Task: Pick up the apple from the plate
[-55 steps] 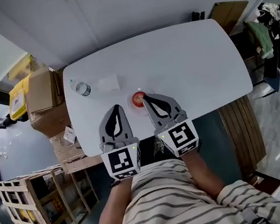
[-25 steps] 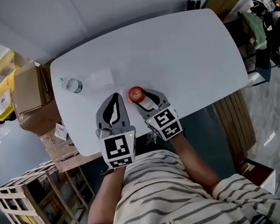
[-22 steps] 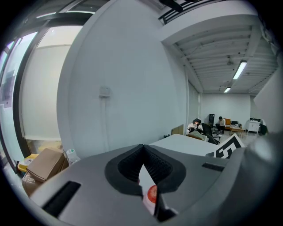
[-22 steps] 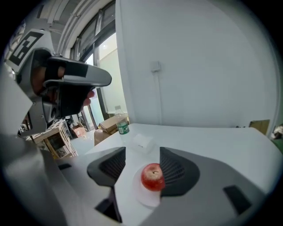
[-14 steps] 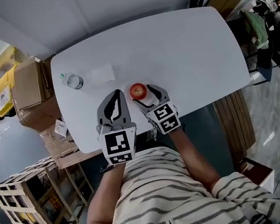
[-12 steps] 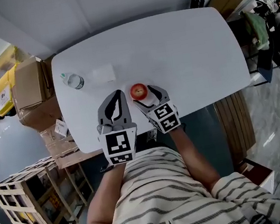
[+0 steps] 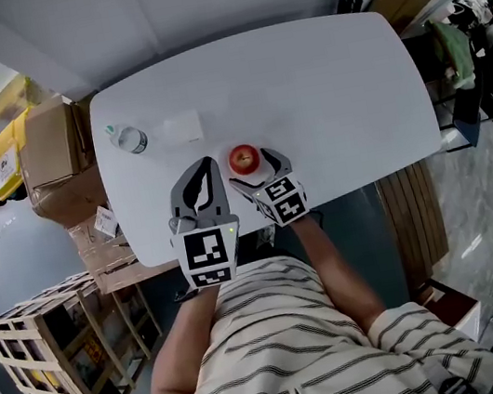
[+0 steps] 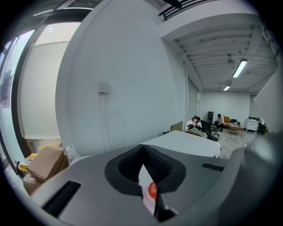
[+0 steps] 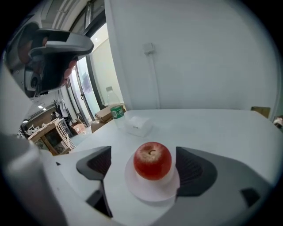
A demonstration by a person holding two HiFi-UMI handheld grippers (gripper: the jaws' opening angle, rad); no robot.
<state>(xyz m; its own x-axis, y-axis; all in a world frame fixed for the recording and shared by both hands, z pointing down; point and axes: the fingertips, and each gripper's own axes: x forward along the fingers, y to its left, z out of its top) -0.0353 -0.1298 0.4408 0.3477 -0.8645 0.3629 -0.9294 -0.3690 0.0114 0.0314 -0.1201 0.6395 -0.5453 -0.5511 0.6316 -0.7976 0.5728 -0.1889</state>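
Over the last second the right gripper (image 9: 148, 171) has come down toward the tabletop (image 7: 330, 82) and drawn in on the apple (image 9: 152, 160). Its jaws were narrower a second ago and are opening now, spread wide to either side of the fruit. In the right gripper view the apple sits upright on the small white plate (image 9: 152, 195), at the lower centre of the frame. It lies between the two dark pads with a clear gap on each side, so nothing is gripped yet. In the head view the apple (image 7: 241, 157) lies near the tabletop's near edge, just ahead of the right gripper (image 7: 255, 167). The left gripper (image 7: 209, 164) hangs just left of it with its jaws closed on nothing and has hardly moved. A bottle (image 7: 129, 139) and a small white box (image 7: 182, 128) stand off to the upper left, well clear. By my reading the approach is nearly done. What remains is to settle the open jaws around the apple's middle and close.
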